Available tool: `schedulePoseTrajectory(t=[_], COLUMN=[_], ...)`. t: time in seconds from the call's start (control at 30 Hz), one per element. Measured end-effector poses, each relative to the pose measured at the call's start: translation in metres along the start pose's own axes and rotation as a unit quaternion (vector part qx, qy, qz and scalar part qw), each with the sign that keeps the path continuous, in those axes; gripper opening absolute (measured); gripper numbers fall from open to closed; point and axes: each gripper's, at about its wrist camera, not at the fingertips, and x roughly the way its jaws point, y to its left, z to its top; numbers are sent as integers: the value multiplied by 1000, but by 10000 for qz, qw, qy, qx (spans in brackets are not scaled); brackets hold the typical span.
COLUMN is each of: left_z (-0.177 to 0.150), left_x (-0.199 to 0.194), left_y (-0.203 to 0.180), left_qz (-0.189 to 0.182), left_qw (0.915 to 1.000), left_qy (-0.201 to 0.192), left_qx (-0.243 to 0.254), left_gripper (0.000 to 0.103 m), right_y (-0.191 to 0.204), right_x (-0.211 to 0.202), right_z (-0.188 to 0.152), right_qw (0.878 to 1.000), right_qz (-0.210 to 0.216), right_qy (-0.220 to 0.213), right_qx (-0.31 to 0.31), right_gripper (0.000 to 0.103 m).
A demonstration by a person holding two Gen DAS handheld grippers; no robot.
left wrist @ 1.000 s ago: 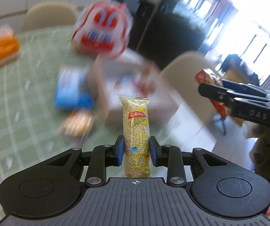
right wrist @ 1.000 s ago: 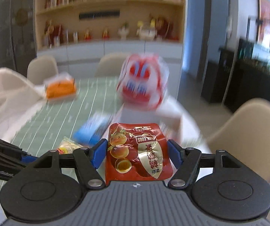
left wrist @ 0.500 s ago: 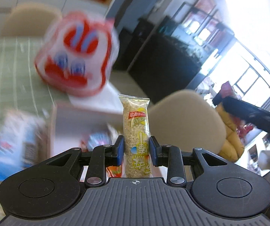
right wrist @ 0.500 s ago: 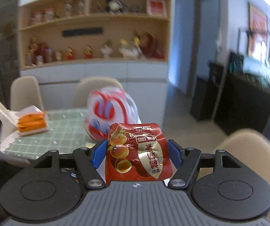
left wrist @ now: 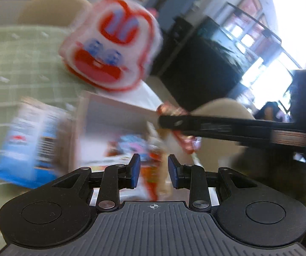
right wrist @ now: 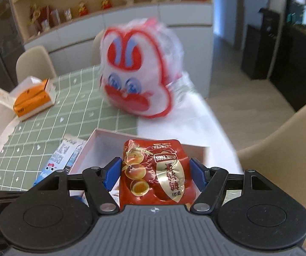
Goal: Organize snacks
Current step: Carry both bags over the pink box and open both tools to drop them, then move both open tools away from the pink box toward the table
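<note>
My left gripper (left wrist: pixel 154 170) hangs over the open pink-white box (left wrist: pixel 84 115), its blue pads apart with no bar clamped between them. A blurred beige and orange strip shows in the gap, and I cannot tell whether it is the rice bar. Blurred snack packets lie inside the box. My right gripper (right wrist: pixel 155 170) is shut on a red quail egg packet (right wrist: pixel 153 175), held just above the near side of the box (right wrist: pixel 101 140). In the left wrist view the right gripper (left wrist: pixel 170 123) reaches in from the right with the red packet (left wrist: pixel 174 113).
A blue carton (left wrist: pixel 25 140) (right wrist: pixel 61 155) lies against the box's left side. A big rabbit-face bag (right wrist: pixel 140 74) (left wrist: pixel 112 51) stands behind it on the green checked cloth. An orange tissue box (right wrist: pixel 33 98) sits far left. A beige chair (right wrist: pixel 291 145) is at the right.
The rice bar that the left pads held is no longer gripped between them. Both grippers moved in over the box, and the right one now crosses the left wrist view.
</note>
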Motion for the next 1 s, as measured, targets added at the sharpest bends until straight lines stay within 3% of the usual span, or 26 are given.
schedulePoseTrajectory(t=[0.17, 0.33, 0.47, 0.6, 0.7, 0.8, 0.9, 1.0], left_z=[-11, -29, -34, -40, -42, -48, -55, -60], left_x=[-40, -69, -79, -95, -103, -114, -126, -140], left_y=[34, 83, 107, 122, 137, 147, 157, 169], left_qz=[1086, 1465, 1460, 1367, 1302, 1284, 1232, 1148], left_qw=[9939, 9874, 9862, 9864, 9862, 9854, 9857, 9866], left_qy=[-181, -85, 42, 100, 118, 202, 317, 358], left_qx=[39, -600, -781, -910, -1015, -1100, -1106, -1106], left_gripper=[32, 32, 32, 32, 32, 32, 32, 32], right_y=[26, 41, 54, 73, 90, 114, 146, 187], right_x=[58, 89, 90, 62, 33, 18, 30, 73], right_z=[-2, -11, -11, -4, 8, 25, 39, 51], right_qw=[9982, 9950, 9924, 9909, 9938, 9978, 9981, 9968], right_qz=[4, -142, -416, -737, -522, 9, 244, -122], right_qy=[546, 913, 1002, 650, 358, 244, 358, 687], right_qx=[-257, -380, -589, -916, -911, -624, -439, -400], right_gripper=[69, 72, 74, 74, 75, 81, 82, 78])
